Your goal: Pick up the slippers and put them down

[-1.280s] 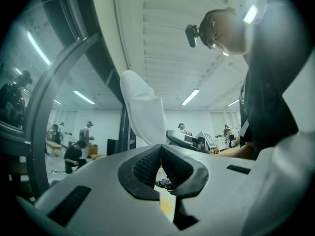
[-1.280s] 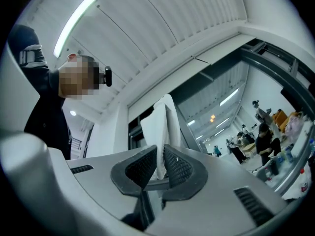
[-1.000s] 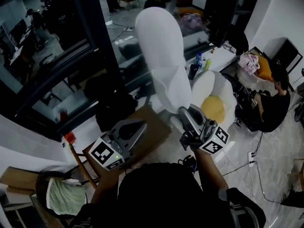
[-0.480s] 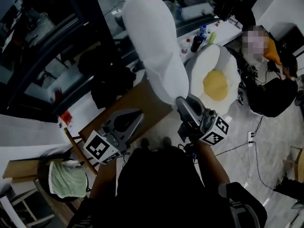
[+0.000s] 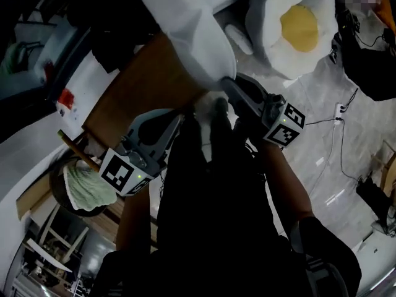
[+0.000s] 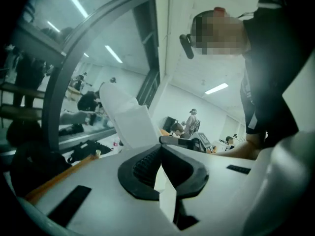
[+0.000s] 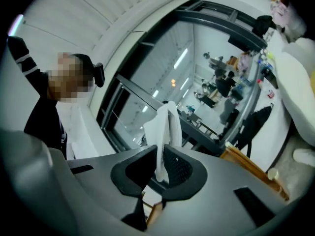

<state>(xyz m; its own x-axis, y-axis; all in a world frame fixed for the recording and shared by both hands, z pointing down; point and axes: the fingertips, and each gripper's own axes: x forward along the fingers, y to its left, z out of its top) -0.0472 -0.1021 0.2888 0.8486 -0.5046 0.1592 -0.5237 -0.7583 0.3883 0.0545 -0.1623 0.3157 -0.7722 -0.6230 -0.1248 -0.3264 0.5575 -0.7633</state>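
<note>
A long white slipper point(image 5: 179, 23) hangs in front of me, its toe end up at the head view's top. Both grippers hold its lower end. My left gripper point(image 5: 178, 119) is shut on one white edge, seen as a flat white flap point(image 6: 125, 117) running down between the dark pads point(image 6: 145, 166) of the left gripper point(image 6: 161, 168). My right gripper point(image 5: 226, 84) is shut on the other edge; white fabric point(image 7: 165, 127) stands up out of the right gripper point(image 7: 158, 168). The slipper's heel end is hidden behind my dark clothing.
A brown wooden board point(image 5: 142, 79) lies under the slipper. A fried-egg cushion point(image 5: 297, 23) sits at the upper right, with a small white thing point(image 5: 238, 39) on the floor beside it. A dark basket with a green cloth point(image 5: 86, 187) stands at left. A seated person point(image 5: 371, 60) and floor cables point(image 5: 339, 110) are at right.
Both grippers have come down with the white slipper still held between them. The slipper's top now leaves the head view, and the wooden board and cushion sit higher in the picture.
</note>
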